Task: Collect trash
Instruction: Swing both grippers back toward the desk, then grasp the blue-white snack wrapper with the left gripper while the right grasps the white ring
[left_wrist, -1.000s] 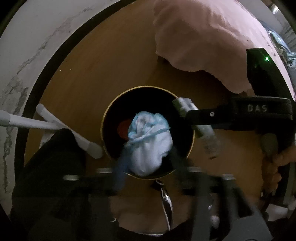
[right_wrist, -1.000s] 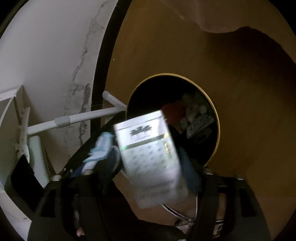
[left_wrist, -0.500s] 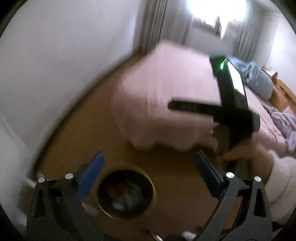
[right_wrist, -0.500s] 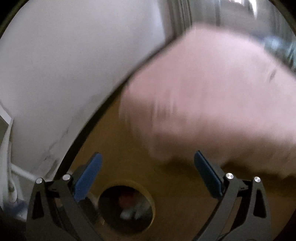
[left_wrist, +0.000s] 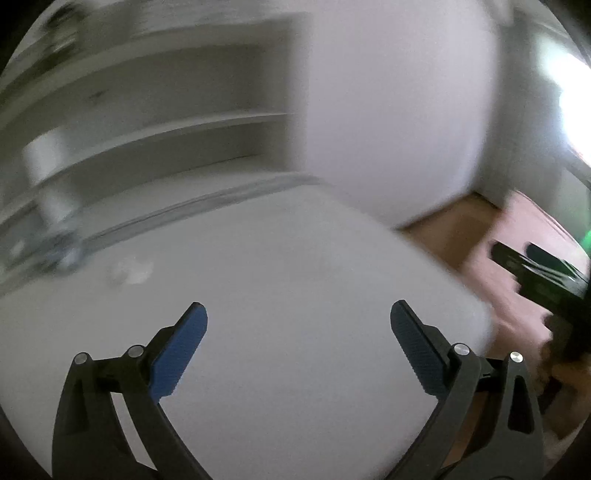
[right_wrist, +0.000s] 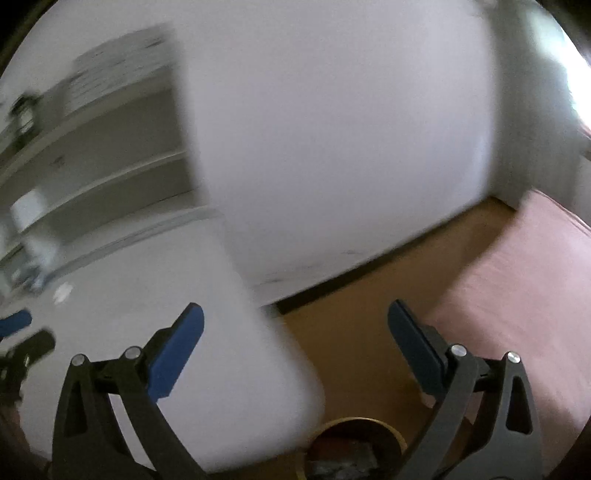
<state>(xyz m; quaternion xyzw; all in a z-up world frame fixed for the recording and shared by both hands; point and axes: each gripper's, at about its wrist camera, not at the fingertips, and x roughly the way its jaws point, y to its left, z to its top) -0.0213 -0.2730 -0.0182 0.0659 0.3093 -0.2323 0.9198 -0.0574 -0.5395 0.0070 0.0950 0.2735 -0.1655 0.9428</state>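
White desk (left_wrist: 277, 332) fills your left view now, where a second ago both grippers hung over the bin. You've dropped the tissue wad and the box and swung up. Left gripper (left_wrist: 298, 325) jaws wide, empty. Right gripper (right_wrist: 294, 325) jaws wide, empty too. The bin (right_wrist: 354, 454) sits on the wood floor (right_wrist: 351, 332) just off the desk's corner, trash inside. One small pale scrap (left_wrist: 129, 271) lies near the desk's far edge, probably next. Everything's blurred; no writing readable.
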